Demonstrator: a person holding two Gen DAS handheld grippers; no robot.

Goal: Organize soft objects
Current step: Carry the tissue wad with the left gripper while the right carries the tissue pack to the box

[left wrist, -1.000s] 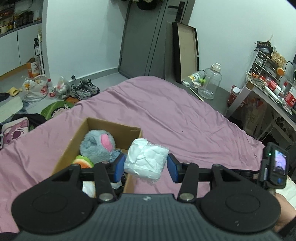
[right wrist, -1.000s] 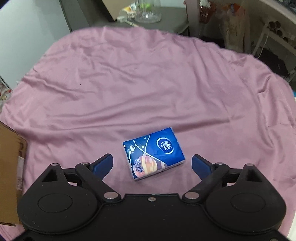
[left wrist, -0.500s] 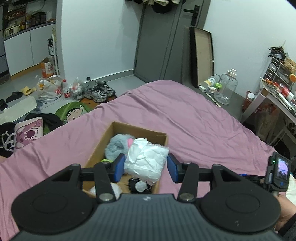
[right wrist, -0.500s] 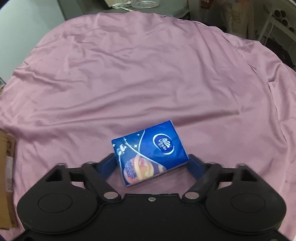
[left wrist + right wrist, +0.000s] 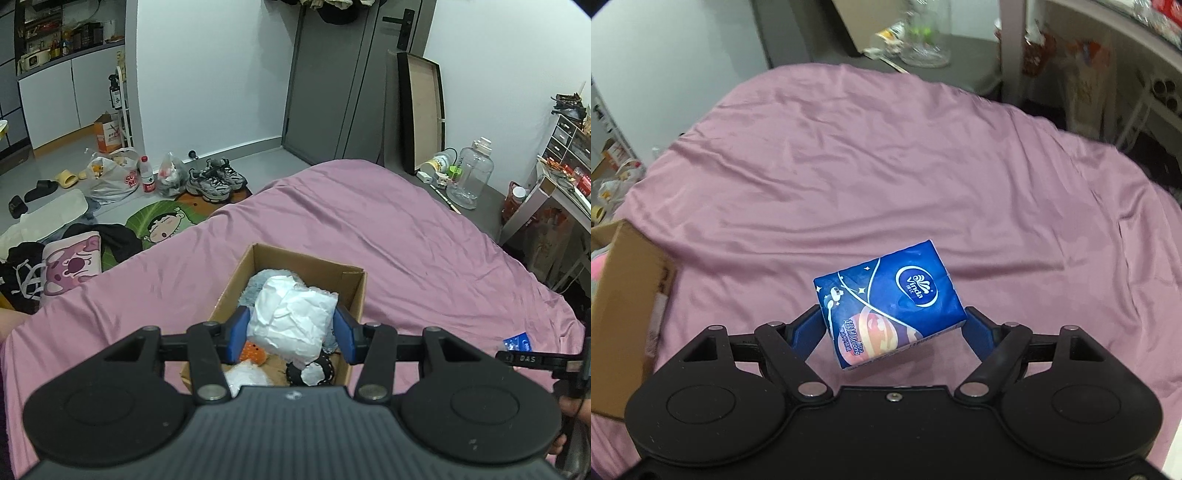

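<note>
My left gripper (image 5: pixel 291 334) is shut on a white crinkled soft pack (image 5: pixel 290 321) and holds it above the open cardboard box (image 5: pixel 354 286). The box holds a grey plush (image 5: pixel 258 282), an orange toy (image 5: pixel 253 352) and a black-and-white toy (image 5: pixel 314 373). My right gripper (image 5: pixel 894 326) is shut on a blue Vinda tissue pack (image 5: pixel 886 301) and holds it lifted above the purple bedsheet (image 5: pixel 886 166). The box's corner (image 5: pixel 631 295) shows at the left of the right wrist view. The blue pack also shows in the left wrist view (image 5: pixel 519 341), at the right edge.
The purple sheet (image 5: pixel 388 229) covers the bed. Shoes (image 5: pixel 216 179), bags and clothes lie on the floor beyond the bed's far left. A clear water jug (image 5: pixel 471 173) and a desk (image 5: pixel 565 199) stand to the right.
My left gripper has risen and moved over the box with the white pack. My right gripper has closed on the blue tissue pack and lifted it off the sheet.
</note>
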